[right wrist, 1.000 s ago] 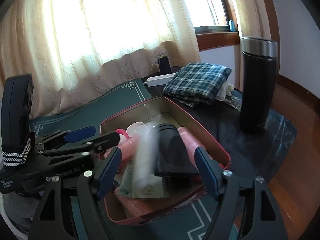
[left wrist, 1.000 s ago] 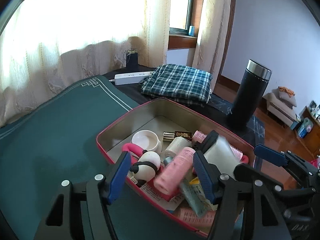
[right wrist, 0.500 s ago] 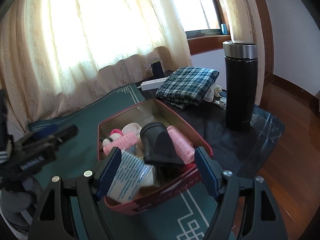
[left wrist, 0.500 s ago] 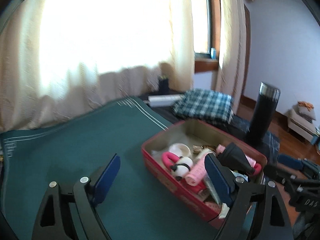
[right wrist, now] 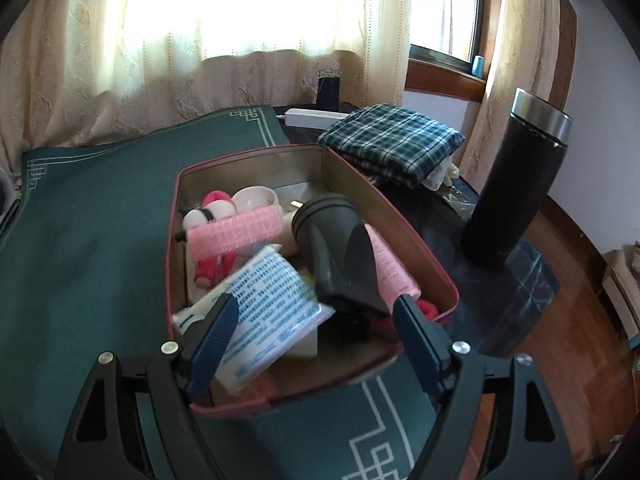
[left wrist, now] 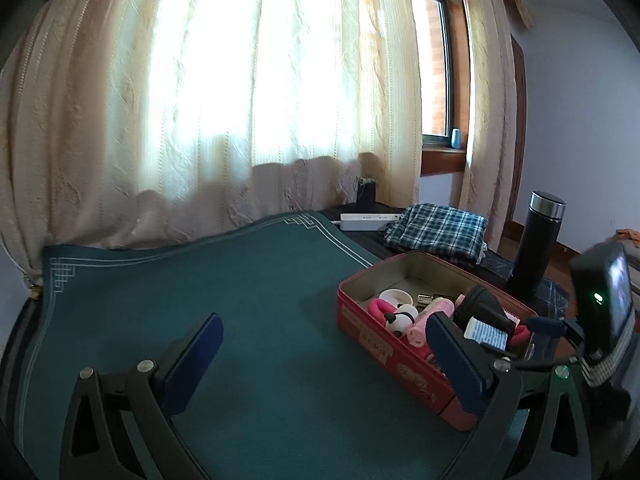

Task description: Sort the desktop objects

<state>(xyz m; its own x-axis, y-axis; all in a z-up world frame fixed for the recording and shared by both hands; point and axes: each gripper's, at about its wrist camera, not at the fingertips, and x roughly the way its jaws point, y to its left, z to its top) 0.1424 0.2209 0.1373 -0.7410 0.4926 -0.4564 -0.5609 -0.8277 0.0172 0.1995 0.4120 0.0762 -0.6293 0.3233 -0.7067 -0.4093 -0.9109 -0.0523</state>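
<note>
Red tin (right wrist: 424, 256), centre frame on the green-matted worktop (left wrist: 200, 300), now holds the white packet (right wrist: 264, 304); left tool (left wrist: 324, 360) and right tool (right wrist: 316, 336), both wide and empty, have withdrawn—sorting apparently near complete.

the left gripper (left wrist: 324, 356) has pulled back from the red tin (left wrist: 394, 354), which now sits off its right finger. the white packet (right wrist: 264, 304) has dropped in, below the right gripper (right wrist: 316, 334).

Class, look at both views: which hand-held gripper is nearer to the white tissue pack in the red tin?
Right. The right hand-held gripper hovers open directly over the tissue pack; the left hand-held gripper sits open over the green mat, beside the tin.
</note>
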